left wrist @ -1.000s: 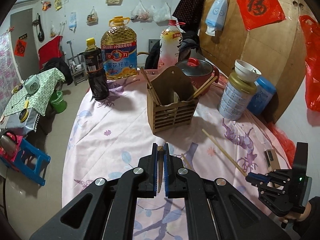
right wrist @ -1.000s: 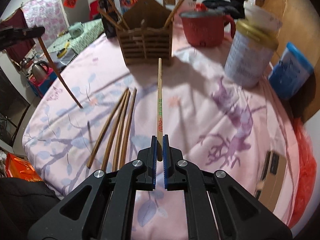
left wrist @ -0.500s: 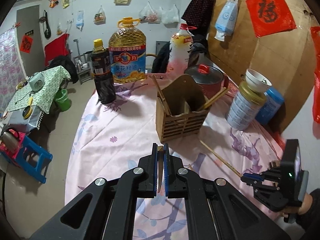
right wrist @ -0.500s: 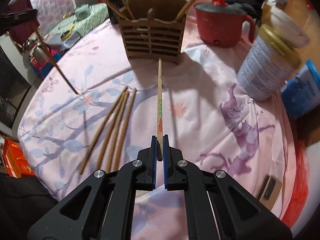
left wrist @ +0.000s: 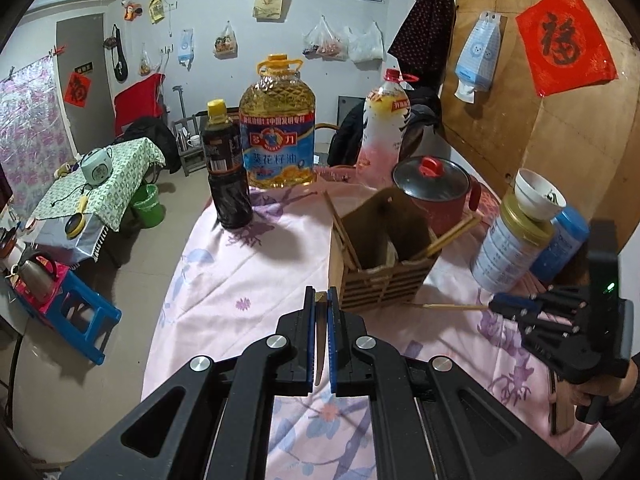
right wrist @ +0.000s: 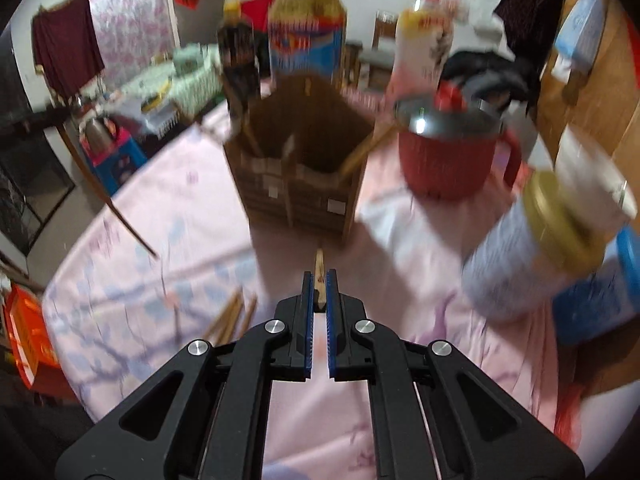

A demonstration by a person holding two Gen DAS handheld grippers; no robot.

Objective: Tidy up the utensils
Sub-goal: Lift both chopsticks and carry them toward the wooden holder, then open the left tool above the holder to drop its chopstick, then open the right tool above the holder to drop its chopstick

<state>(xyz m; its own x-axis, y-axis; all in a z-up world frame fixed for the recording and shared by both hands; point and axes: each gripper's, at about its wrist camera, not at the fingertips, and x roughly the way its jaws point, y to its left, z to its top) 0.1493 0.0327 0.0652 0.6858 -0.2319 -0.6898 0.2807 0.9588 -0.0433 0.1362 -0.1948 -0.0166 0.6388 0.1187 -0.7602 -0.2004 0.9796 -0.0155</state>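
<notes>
At the far side of your pink floral tablecloth stand a dark sauce bottle and a big oil jug; right of them a red lidded pot, then a bowl-topped tin.

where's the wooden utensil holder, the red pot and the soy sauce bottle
wooden utensil holder (left wrist: 378, 286), left wrist view, slatted front wall
red pot (left wrist: 447, 212), left wrist view, red side wall under the lid
soy sauce bottle (left wrist: 230, 196), left wrist view, dark lower body
</notes>
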